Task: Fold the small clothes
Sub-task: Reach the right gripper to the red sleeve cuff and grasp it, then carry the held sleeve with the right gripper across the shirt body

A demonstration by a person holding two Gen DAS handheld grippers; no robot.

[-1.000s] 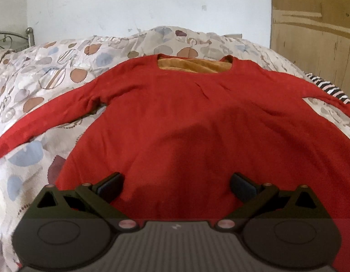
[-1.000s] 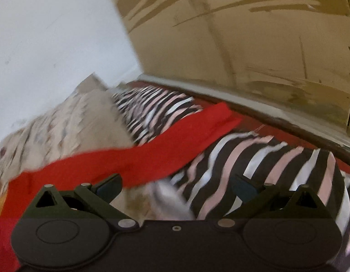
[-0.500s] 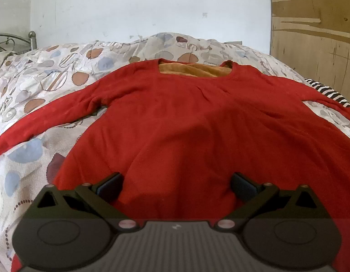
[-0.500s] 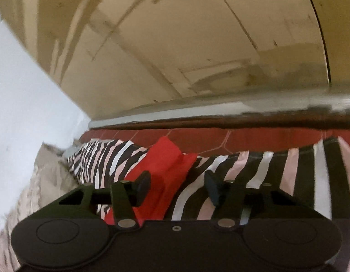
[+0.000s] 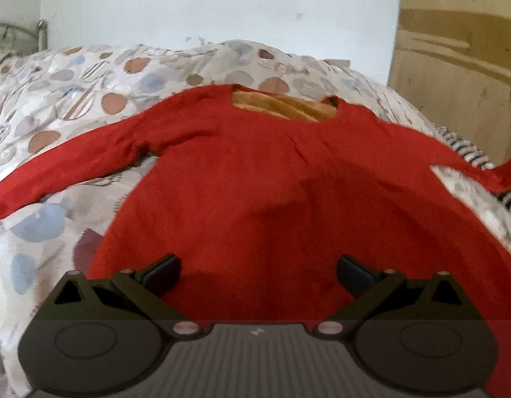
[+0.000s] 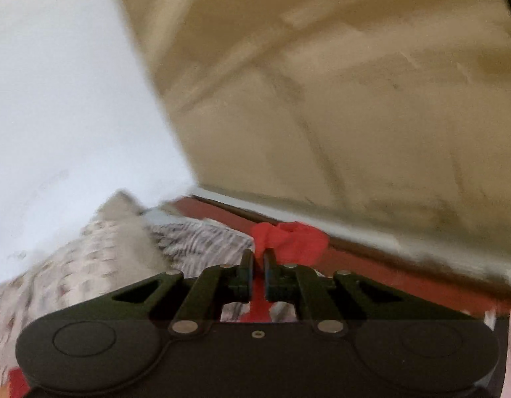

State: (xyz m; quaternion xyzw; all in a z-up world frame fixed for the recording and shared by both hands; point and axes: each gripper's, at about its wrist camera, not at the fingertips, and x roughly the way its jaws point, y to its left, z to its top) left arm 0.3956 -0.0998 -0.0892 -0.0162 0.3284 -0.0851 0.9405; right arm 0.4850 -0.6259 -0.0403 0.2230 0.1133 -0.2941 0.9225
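Observation:
A red long-sleeved top point(image 5: 255, 172) with an orange lining at the neck lies flat, front up, on the bed. My left gripper point(image 5: 257, 270) is open and empty, just above the top's lower hem. Its left sleeve stretches out to the left. My right gripper point(image 6: 258, 258) is shut on the bunched end of the red right sleeve point(image 6: 290, 240) and holds it lifted off the bed. That lifted sleeve shows at the right edge of the left wrist view point(image 5: 507, 172).
The bed has a quilt point(image 5: 73, 106) with brown and blue spots. A black, white and pink striped cloth point(image 6: 196, 238) lies at the bed's right side. A wooden panel point(image 6: 355, 99) and a white wall point(image 5: 222, 6) stand close behind.
My right gripper went from open over the sleeve end to shut on it, and has lifted it. My left gripper stayed open over the hem, shifting only slightly.

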